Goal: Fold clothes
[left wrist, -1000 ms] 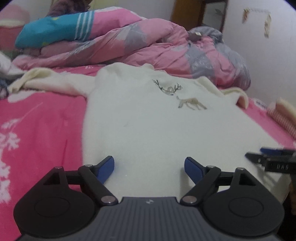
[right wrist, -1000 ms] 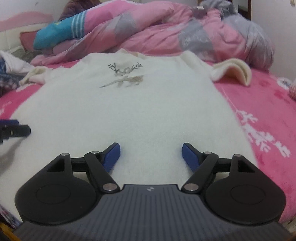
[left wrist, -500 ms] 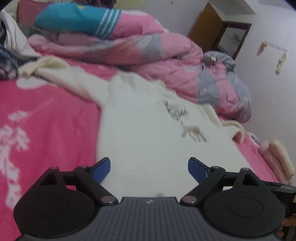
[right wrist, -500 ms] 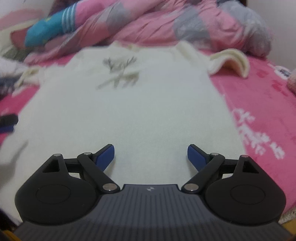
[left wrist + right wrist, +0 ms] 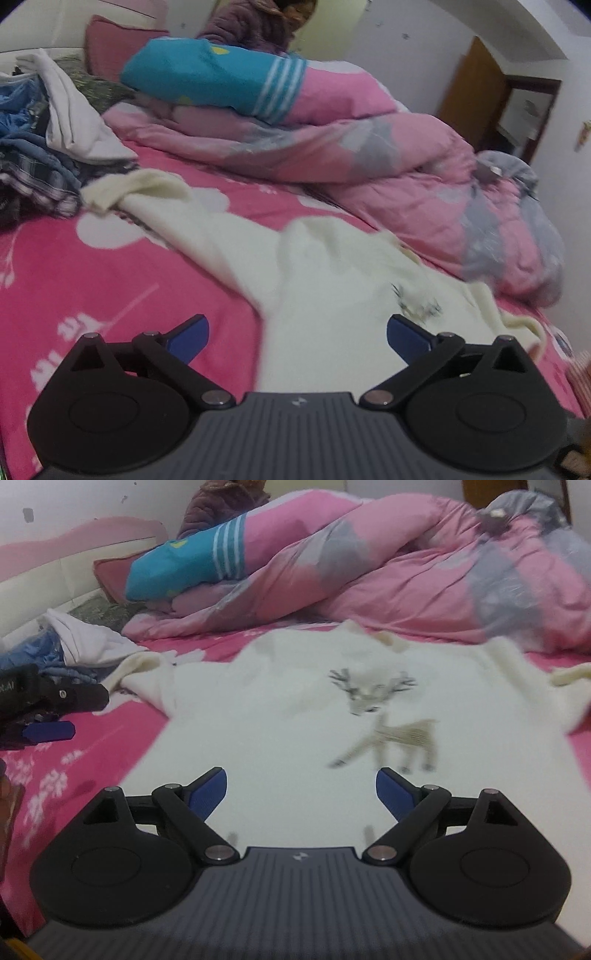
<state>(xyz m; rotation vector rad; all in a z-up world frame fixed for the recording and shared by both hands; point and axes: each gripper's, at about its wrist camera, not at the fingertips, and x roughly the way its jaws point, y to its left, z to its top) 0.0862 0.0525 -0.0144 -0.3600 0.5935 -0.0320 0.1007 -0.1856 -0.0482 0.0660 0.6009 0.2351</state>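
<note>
Two open grippers hover over a cream sweater (image 5: 280,716) spread flat on a pink bed (image 5: 74,280).

We hold the left gripper (image 5: 297,334) and right gripper (image 5: 301,788) wide, gripping nothing. In the last second both have swung forward from the hem: the left now faces the outstretched sleeve (image 5: 155,199), the right the deer print (image 5: 384,716). We judge a sleeve fold is likely coming.

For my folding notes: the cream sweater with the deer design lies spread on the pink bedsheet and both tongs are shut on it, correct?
Not quite. Both wrist views show the left tongs and right tongs open, gripping nothing. The cream sweater does lie spread on the pink bedsheet.
</note>
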